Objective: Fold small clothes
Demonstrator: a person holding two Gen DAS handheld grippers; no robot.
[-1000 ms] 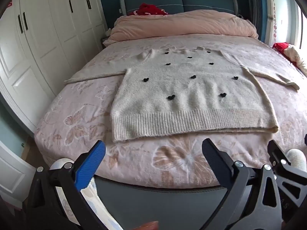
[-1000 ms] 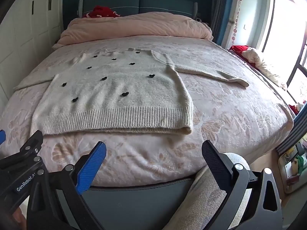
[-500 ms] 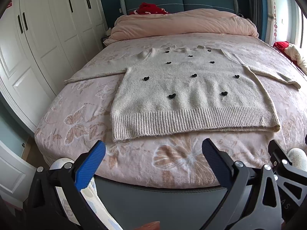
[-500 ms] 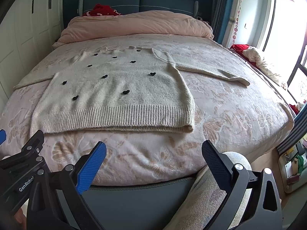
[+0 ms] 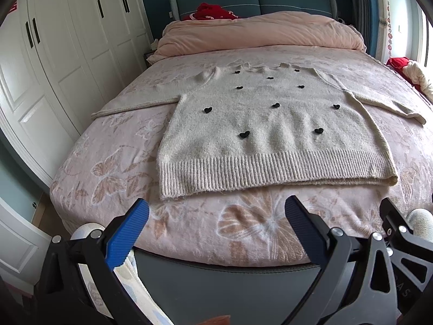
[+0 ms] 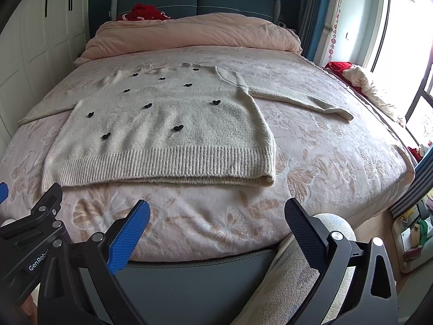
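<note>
The bed (image 5: 113,189) filled most of both views, covered by a pink spread printed with pale butterflies. A rolled pink duvet (image 5: 259,35) lay across its far end, in the upper middle of the frame, below a teal headboard (image 5: 292,0) with something red (image 5: 213,10) bunched against it. White wardrobe doors (image 5: 67,54) took up the upper left of the left wrist view; a bright window (image 6: 406,40) stood at the upper right of the right wrist view.

The sweater (image 5: 270,140) – cream knit, dotted with small black hearts – lay flat and face up in the middle of the bed, its ribbed hem nearest the foot edge and its neck toward the duvet. One sleeve (image 5: 135,103) stretched out to the left of the frame, the other (image 6: 297,97) to the right, both lying on the spread.

The left gripper (image 5: 216,222) sat low in its frame, over the foot of the bed and short of the hem, its jaws spread wide with nothing between them. The right gripper (image 6: 216,222) was placed the same way in its own view – jaws released and apart, clear of the sweater. Part of the left gripper's black frame showed at the lower left of the right wrist view, and a light trouser leg (image 6: 292,284) showed under the right gripper's right finger.
</note>
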